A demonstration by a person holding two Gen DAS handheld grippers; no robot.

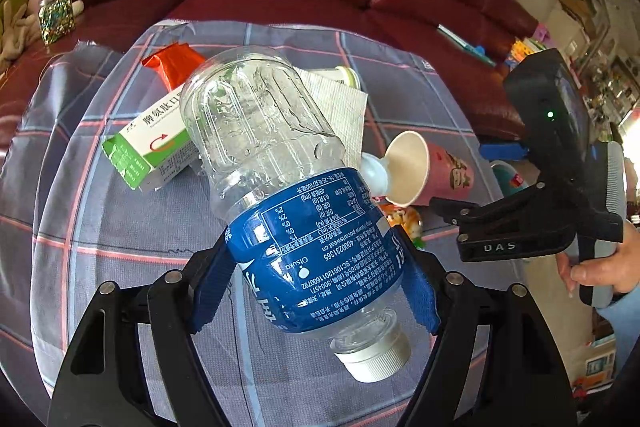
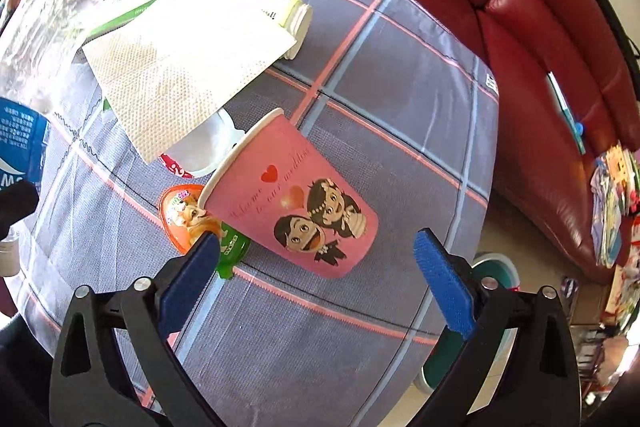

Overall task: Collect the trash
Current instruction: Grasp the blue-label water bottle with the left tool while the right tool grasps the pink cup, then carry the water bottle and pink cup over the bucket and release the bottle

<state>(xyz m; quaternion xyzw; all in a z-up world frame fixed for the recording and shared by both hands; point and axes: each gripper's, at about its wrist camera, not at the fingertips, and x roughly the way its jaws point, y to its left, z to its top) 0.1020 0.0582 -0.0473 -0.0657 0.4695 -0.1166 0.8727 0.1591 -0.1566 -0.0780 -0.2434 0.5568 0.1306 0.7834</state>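
Lying on a plaid-cloth worktop (image 2: 400, 75) with bare cloth toward its near edge: one plastic bottle (image 1: 288, 187), one pink paper cup (image 2: 296, 203), one napkin (image 2: 176, 67), one medicine box (image 1: 152, 147). Left tool (image 1: 320, 283) clamps the bottle's blue label. Right tool (image 2: 316, 279) gapes wide, empty, cup just ahead

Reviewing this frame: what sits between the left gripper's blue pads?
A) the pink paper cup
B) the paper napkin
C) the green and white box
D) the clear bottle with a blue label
D: in the left wrist view the left gripper has its pads pressed on the blue label of the clear bottle, white cap nearest the camera; the pink paper cup lies on the cloth beyond.
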